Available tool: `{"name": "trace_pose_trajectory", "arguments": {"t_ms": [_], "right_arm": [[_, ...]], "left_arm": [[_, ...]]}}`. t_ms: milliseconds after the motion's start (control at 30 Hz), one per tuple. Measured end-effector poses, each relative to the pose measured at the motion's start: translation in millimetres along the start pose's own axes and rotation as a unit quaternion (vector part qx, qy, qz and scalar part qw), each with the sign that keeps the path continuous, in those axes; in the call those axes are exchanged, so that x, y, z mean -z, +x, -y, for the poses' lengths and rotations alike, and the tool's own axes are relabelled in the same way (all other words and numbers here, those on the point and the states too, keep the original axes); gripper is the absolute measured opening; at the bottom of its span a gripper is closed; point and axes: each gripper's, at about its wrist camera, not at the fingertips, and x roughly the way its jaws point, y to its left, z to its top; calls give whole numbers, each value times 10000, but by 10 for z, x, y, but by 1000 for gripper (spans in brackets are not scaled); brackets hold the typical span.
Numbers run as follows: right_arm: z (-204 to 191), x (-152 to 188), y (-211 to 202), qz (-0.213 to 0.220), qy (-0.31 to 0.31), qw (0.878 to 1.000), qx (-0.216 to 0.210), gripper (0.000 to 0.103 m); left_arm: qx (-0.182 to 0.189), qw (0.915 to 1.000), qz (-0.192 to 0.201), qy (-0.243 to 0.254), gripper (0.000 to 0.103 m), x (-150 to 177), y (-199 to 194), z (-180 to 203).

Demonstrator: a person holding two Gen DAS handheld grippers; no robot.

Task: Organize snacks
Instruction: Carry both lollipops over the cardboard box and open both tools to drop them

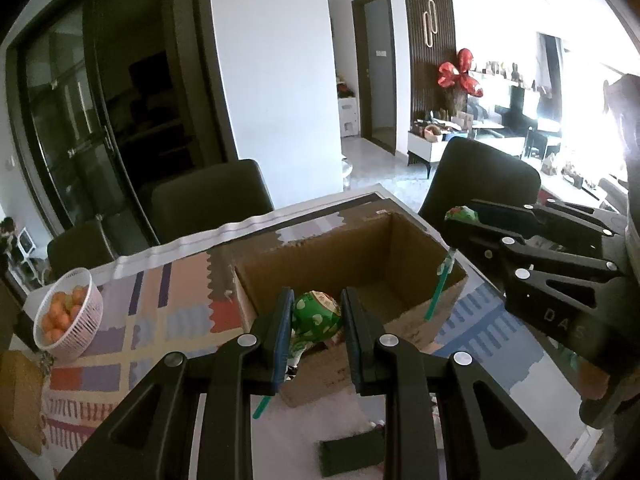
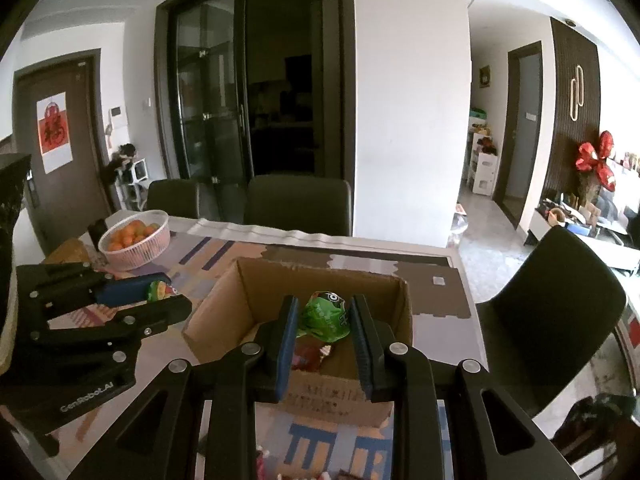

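- Lollipops in both hands: our left gripper (image 1: 314,316) is clamped on a green lollipop (image 1: 317,315) at lower centre of its view, just short of the cardboard box (image 1: 416,280).
- Our right gripper (image 2: 325,320) pinches another green lollipop (image 2: 326,314) over the box's open top.
- Risks: letting go on the left now probably drops it outside the near wall.
- Long stick (image 1: 438,294) could snag the rim.
- Grippers sit close together, so they might bump.

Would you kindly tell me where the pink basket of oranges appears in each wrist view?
Left wrist: the pink basket of oranges sits at the far left edge, on the patterned tablecloth.
Right wrist: the basket is upper left, behind the left gripper.
Shared landmark: the open cardboard box.
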Motion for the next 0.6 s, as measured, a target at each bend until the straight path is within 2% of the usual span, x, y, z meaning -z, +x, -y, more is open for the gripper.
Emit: {"name": "trace_pose_trajectory", "arguments": {"t_ms": [200, 600], "right_arm": [[56, -93, 193, -74, -16, 10000, 56, 27], [145, -77, 626, -377, -17, 9992, 125, 28]], "left_arm": [[452, 9988, -103, -173, 25, -122, 270, -125], [514, 9973, -421, -316, 25, -164, 814, -236]]}}
